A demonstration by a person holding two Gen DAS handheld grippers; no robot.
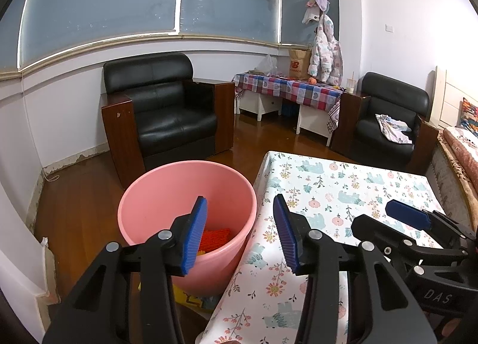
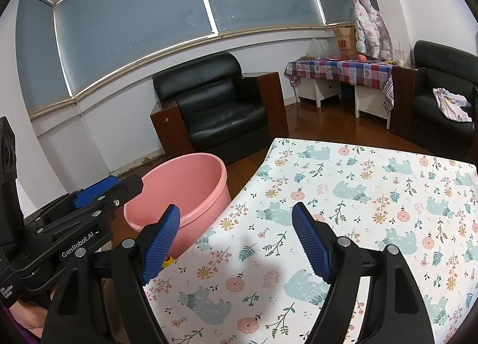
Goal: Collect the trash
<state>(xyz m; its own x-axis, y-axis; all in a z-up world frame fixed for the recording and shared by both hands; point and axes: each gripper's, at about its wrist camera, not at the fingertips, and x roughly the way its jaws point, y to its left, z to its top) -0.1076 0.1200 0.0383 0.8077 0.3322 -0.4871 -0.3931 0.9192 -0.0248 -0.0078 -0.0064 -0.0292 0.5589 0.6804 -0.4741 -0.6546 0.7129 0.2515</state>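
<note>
A pink plastic bin (image 1: 167, 194) stands on the wooden floor at the left edge of a table with a floral bear-print cloth (image 1: 343, 185). An orange ribbed item (image 1: 213, 238) lies inside the bin. My left gripper (image 1: 240, 233) is open and empty, held over the gap between the bin's right rim and the table edge. My right gripper (image 2: 236, 242) is open and empty above the cloth (image 2: 373, 194), with the bin (image 2: 179, 182) to its left. Each gripper shows in the other's view: the right one (image 1: 418, 230) and the left one (image 2: 89, 203).
A black leather armchair (image 1: 161, 108) stands behind the bin. A second armchair (image 1: 388, 117) with a cloth on it is at the back right. A checked-cloth desk (image 1: 286, 87) with a paper bag stands against the far wall. A yellow item (image 1: 191, 299) lies on the floor beside the bin.
</note>
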